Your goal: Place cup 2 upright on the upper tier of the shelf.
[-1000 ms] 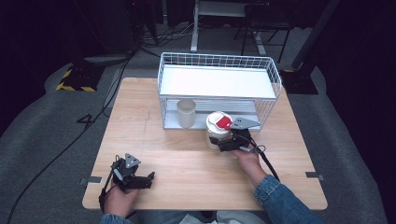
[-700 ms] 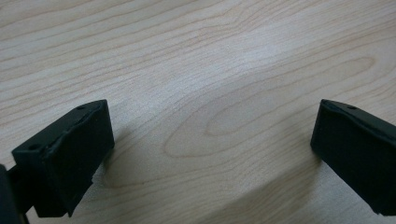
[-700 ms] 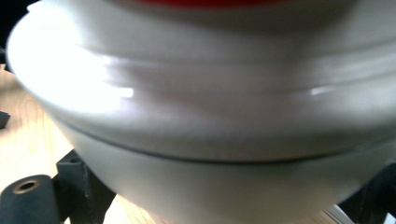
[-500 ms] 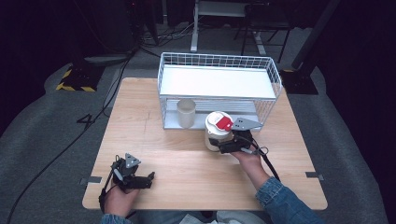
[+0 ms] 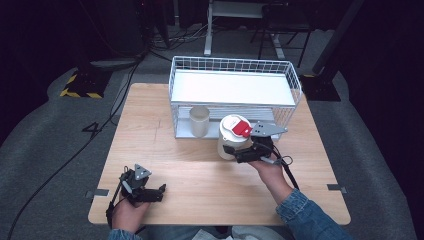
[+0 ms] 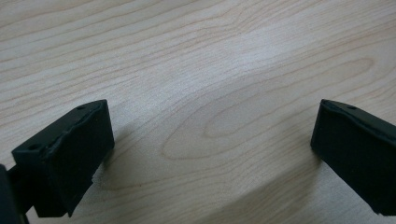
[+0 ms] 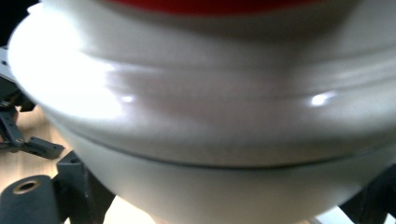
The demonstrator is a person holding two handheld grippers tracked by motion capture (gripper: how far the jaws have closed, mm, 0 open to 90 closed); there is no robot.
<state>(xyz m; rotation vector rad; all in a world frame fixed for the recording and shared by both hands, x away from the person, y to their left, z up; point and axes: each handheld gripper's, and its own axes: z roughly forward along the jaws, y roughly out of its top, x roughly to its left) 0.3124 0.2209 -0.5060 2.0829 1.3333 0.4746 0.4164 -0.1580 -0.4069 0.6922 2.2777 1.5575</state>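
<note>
right gripper clamped on white glossy round jar, red lid patch, just in front of wire basket | jar base cut off in right gripper view | left gripper jaws wide, nothing between, on wood-grain table | jar higher than a second ago

table brightly lit amid dark surroundings; the white jar shows close, blurred, with glare.
</note>
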